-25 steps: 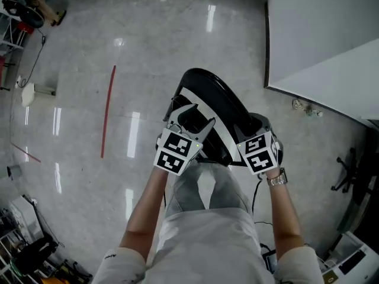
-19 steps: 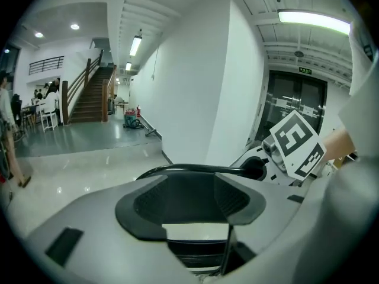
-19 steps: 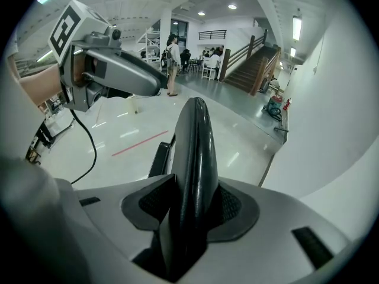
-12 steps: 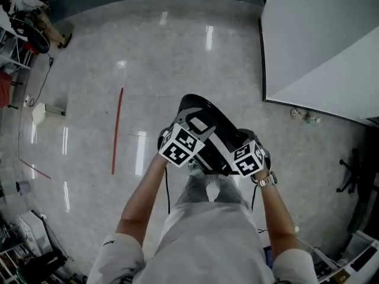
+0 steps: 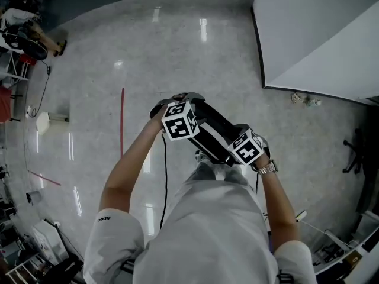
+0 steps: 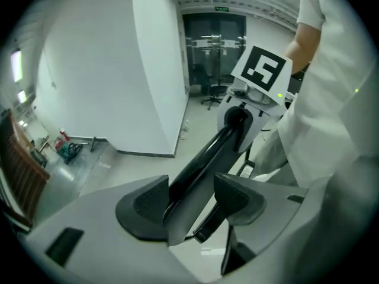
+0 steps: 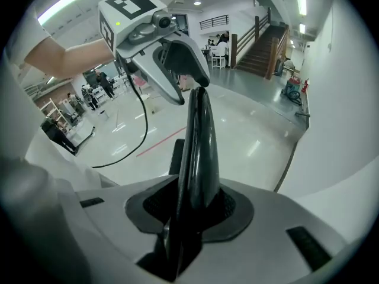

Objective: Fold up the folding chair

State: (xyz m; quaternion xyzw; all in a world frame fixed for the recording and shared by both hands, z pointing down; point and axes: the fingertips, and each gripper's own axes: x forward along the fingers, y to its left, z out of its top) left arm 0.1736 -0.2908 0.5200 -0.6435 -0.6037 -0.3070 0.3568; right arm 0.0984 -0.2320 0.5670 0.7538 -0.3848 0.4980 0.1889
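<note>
The chair (image 5: 214, 136) looks folded flat. The left gripper (image 6: 189, 199) pinches its edge between its fingers, and the right gripper (image 7: 192, 209) fingers have just been closing onto it. Only setting it down seems left.

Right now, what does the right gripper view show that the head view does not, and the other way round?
Only the right gripper view: the staircase, and the right gripper pressing its jaws, which have just been closing, on the folding chair. Only the head view: the wristwatch and the right gripper's marker cube. Both: the chair, the left gripper and the red floor line.
</note>
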